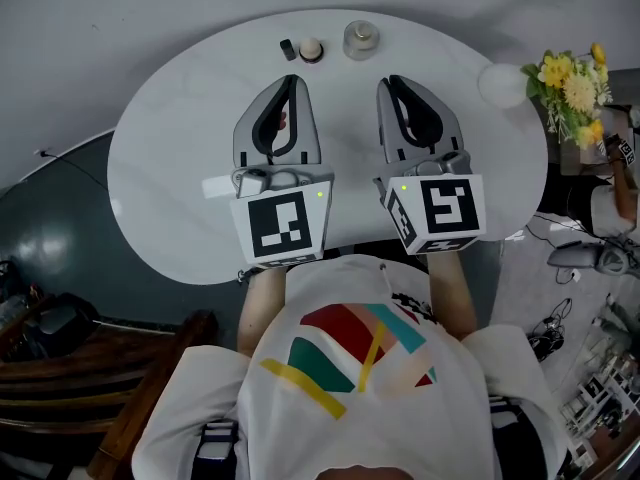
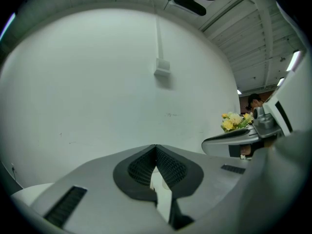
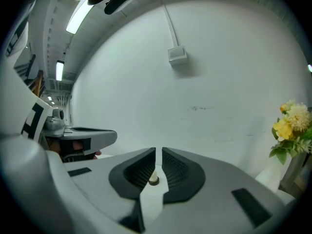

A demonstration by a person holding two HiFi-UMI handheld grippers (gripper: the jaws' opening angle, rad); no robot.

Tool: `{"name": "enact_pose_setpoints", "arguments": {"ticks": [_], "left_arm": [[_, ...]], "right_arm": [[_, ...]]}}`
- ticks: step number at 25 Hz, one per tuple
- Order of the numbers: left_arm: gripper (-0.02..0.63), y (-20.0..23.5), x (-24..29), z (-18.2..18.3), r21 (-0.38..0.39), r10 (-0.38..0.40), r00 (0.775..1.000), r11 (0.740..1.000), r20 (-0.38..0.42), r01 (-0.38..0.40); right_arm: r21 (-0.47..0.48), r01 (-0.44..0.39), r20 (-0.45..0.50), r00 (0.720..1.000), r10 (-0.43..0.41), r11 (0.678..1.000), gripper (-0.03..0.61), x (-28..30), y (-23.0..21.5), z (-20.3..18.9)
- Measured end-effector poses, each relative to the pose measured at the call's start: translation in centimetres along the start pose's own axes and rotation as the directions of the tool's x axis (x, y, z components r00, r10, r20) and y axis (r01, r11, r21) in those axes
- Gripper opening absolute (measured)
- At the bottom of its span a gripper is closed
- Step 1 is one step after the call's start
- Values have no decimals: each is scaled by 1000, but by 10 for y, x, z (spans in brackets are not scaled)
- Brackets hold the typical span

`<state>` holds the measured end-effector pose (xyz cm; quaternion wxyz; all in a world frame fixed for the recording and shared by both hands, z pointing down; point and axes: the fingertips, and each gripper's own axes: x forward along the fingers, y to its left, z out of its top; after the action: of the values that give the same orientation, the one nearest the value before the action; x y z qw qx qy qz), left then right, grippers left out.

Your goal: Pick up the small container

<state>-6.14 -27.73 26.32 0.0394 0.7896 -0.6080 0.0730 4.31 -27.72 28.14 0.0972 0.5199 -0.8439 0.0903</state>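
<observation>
Two grippers poised over the oval table [image 1: 170, 168]
My left gripper [image 1: 292, 80] and right gripper [image 1: 392, 81] hang pressed together, empty; the small container [image 1: 311, 49] stands beyond them, near a lidded glass jar [image 1: 361, 40].

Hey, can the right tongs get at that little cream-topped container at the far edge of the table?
Probably yes: only bare table lies between the right tongs and the cream-topped container, which sits just ahead. The tongs are shut, so they must open first.
</observation>
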Motion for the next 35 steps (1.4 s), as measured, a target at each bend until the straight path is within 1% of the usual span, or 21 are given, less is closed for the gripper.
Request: {"name": "enact_pose_setpoints", "arguments": {"ticks": [3,6,11,15,19,25,35], "left_arm": [[17,1,8,2,-2,0,1000,1000,14,0],[17,2,14,0,16,2,1000,1000,7,-2],[17,2,25,-11,8,3,1000,1000,-20,-3],[17,0,33,-18,1,-2,999,1000,-33,2],[17,-1,39,-26,-4,-8,999,1000,-49,8],[17,1,47,-40,-25,-6,997,1000,-73,5],[17,4,54,-54,-38,-3,994,999,-107,-1]], "right_arm": [[-22,-14,-5,1000,13,1000,79,13,-6,3],[-31,-12,-8,1000,12,999,88,25,-12,3],[-17,-22,-25,999,22,1000,105,42,-20,-2],[-28,-28,-51,998,26,999,150,56,-28,-8],[-30,-20,-68,998,18,999,160,68,-36,-14],[-49,-41,-123,992,35,998,210,88,-40,-29],[-45,-74,-191,979,64,996,259,113,-46,-50]]}}
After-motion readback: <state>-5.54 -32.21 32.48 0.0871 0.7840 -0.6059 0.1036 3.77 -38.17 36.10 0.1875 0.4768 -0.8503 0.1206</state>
